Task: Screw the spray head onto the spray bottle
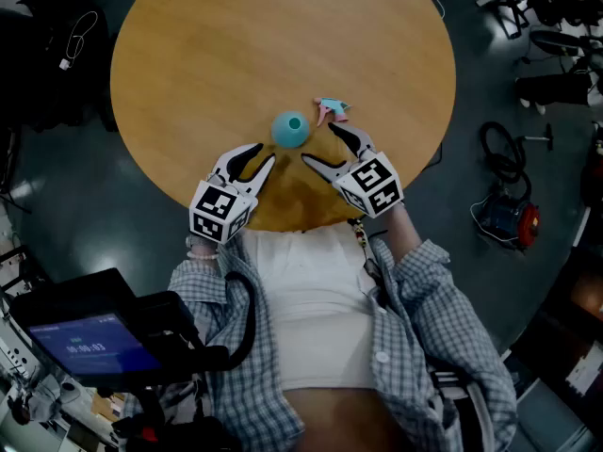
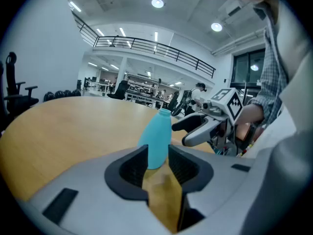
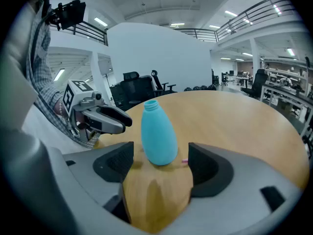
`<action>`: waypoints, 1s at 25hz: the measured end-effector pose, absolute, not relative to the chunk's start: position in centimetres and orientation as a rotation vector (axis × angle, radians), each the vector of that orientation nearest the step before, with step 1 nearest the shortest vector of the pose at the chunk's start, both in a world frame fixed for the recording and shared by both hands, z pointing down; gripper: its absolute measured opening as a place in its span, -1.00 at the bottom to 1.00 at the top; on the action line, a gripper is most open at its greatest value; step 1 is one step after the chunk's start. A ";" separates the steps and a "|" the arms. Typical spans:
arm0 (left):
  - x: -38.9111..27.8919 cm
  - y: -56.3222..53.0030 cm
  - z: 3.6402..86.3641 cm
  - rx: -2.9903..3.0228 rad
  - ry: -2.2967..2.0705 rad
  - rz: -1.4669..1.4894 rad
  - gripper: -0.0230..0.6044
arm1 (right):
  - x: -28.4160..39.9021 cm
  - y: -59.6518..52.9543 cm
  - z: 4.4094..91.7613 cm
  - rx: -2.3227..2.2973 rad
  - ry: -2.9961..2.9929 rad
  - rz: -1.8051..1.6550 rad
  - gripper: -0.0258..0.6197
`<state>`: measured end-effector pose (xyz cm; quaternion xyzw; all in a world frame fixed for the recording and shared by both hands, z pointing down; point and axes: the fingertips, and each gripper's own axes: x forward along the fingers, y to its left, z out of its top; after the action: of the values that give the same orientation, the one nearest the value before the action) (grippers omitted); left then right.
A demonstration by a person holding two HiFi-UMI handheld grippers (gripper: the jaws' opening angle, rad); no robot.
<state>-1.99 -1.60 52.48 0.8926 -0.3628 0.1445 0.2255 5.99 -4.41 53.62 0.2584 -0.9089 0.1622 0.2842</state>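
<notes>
A teal spray bottle [image 1: 290, 129] stands upright and uncapped on the round wooden table [image 1: 236, 45], near its front edge. The pink and teal spray head [image 1: 332, 110] lies just right of it. My left gripper [image 1: 267, 151] sits a little short of the bottle on its near left, jaws a narrow gap apart with nothing between them; the bottle [image 2: 157, 136] shows beyond that gap. My right gripper [image 1: 317, 141] stands wide open at the bottle's near right. In the right gripper view the bottle [image 3: 157, 133] stands just past the fingertips, with a pink bit of the spray head [image 3: 185, 161] behind its base.
The table's front edge runs right under both grippers. A dark screen device [image 1: 85, 342] sits at the lower left by the person's body. Cables and a red and blue device [image 1: 509, 219] lie on the floor to the right, and chair bases stand at the upper right.
</notes>
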 end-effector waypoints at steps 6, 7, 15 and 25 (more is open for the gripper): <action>-2.2 -1.6 52.3 2.453 -1.006 0.381 -0.38 | 3.9 -5.6 54.7 0.594 -2.405 0.369 0.12; -2.2 -1.6 52.3 2.454 -1.010 0.384 -0.38 | 3.5 -5.7 54.9 0.575 -2.404 0.357 0.12; -2.8 -1.4 52.3 2.434 -1.045 0.375 -0.38 | 1.1 -4.9 56.4 0.468 -2.394 0.331 0.13; -3.3 -1.3 52.5 2.421 -1.076 0.386 -0.38 | 0.2 -5.1 57.2 0.479 -2.409 0.305 0.13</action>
<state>-3.31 -1.34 52.55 0.8800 -0.3910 0.1402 0.2304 0.20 -5.09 57.20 0.1830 -0.9197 0.1163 0.3272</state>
